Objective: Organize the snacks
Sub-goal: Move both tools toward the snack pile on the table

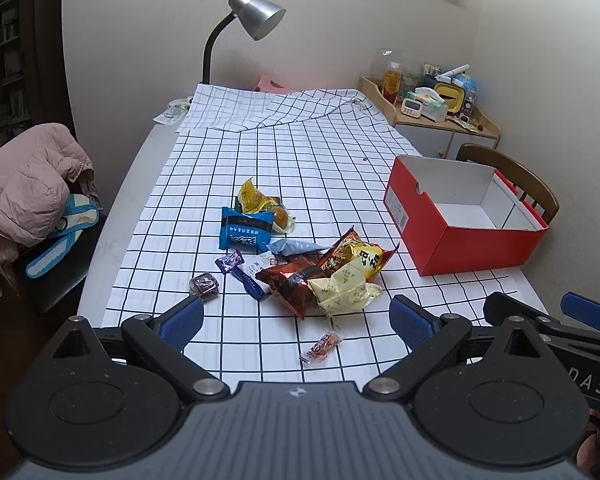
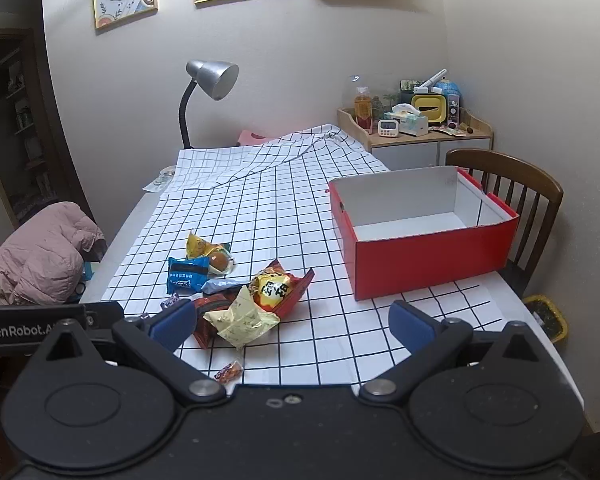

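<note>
I count about ten snack packs in one messy pile on the tabletop (image 1: 112, 240), all to the left of the red box (image 1: 460, 236). There is one blue pack (image 1: 244, 228), one yellow pack (image 1: 254, 196) with a round brown bun (image 1: 281, 216) just beside it, one pale blue pack (image 1: 296, 246), one purple candy (image 1: 229, 261), one dark square candy (image 1: 204, 285), one shiny brown pack (image 1: 296, 280), one pale yellow pack (image 1: 342, 285), and one red and yellow pack (image 1: 360, 258). One small red candy (image 1: 323, 346) lies alone, nearer to me than the pile. I cannot count what is under the pile.

The red box is one cardboard box, open on top, white inside, with nothing in it.

A white cloth (image 1: 300, 168) with black squares covers the tabletop. Its far end is wrinkled. Behind the red box are one brown wooden chair (image 2: 516, 184) and a small cabinet (image 2: 420, 144). Far to the left of the box stands one silver lamp (image 1: 256, 16) with a bendy black neck, and a puffy pink coat (image 1: 28, 184) sits on a seat.

My left claw (image 1: 296, 322) is wide and holds nothing. My right claw (image 2: 294, 326) is wide too, with nothing in it. Both have blue bumpy pads (image 1: 180, 322).
</note>
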### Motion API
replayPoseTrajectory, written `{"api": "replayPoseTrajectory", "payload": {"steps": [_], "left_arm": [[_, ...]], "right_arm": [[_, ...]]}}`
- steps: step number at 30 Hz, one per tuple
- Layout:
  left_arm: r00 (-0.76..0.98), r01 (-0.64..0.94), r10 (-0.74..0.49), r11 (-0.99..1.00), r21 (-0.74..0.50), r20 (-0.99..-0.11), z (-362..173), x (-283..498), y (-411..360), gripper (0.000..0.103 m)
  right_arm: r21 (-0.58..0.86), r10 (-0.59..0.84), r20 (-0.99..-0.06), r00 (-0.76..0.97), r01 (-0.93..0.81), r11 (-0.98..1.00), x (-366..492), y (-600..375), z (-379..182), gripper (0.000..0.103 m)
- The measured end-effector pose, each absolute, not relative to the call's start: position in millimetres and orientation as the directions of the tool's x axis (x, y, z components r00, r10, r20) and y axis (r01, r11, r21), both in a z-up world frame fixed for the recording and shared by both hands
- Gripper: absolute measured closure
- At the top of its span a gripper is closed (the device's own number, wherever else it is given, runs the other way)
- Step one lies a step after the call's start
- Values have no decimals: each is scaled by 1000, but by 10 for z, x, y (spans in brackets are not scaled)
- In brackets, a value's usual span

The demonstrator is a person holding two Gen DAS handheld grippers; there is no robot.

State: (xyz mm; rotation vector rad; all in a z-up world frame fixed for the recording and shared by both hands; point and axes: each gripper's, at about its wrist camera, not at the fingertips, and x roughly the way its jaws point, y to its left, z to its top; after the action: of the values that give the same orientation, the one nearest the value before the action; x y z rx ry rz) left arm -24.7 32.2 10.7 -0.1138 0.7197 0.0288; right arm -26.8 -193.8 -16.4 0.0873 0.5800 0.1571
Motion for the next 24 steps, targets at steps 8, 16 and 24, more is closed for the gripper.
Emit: {"api": "replayPoseTrajectory", "payload": {"steps": [8, 16, 24], "left_arm": [[759, -59, -14, 994, -90, -650, 131, -261, 315, 3], [764, -52, -19, 995, -90, -645, 153, -261, 313, 3], [768, -38, -28, 995, -90, -640, 172, -227, 298, 3]], "right_arm": [[121, 165, -526, 834, -119, 985, -286, -1957, -146, 0], [121, 170, -509, 844, -125, 985, -310, -1960, -114, 0], [125, 175, -496, 850, -130, 984, -304, -1958, -90, 0]]}}
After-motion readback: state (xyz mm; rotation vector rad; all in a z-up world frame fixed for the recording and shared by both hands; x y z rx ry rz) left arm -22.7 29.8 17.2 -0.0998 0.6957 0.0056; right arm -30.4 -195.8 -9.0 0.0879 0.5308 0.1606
